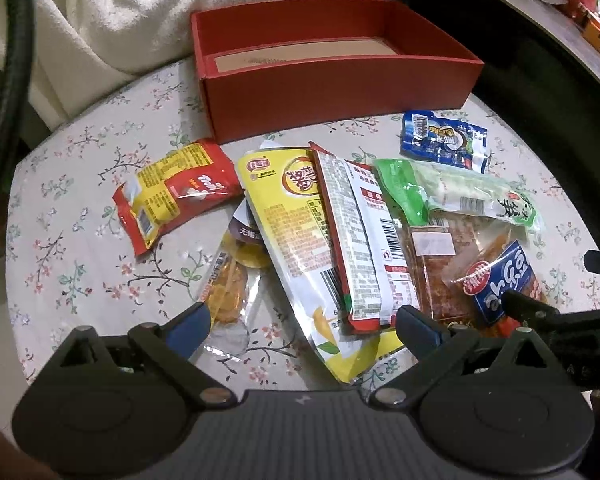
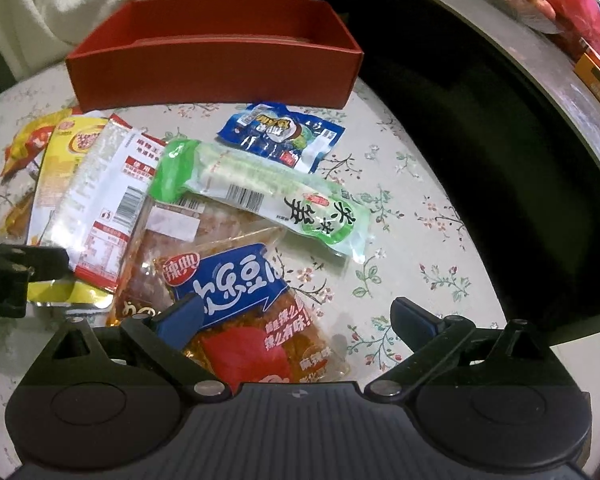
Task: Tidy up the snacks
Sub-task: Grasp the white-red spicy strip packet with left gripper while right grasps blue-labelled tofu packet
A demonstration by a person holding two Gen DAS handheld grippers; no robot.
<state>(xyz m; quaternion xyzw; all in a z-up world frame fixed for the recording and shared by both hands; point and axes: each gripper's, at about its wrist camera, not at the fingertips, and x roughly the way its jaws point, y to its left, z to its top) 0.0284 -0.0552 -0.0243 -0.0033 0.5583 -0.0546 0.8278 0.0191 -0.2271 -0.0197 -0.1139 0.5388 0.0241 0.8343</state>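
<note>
Across the floral tabletop, snack packets lie before an open red cardboard box
Left gripper and right gripper both gape wide, holding nothing

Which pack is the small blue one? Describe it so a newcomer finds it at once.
Start at the red box at the back of the floral tablecloth. Just in front of its right end lies the small blue packet, alone beyond the green pack. No other snack overlaps it.
</note>
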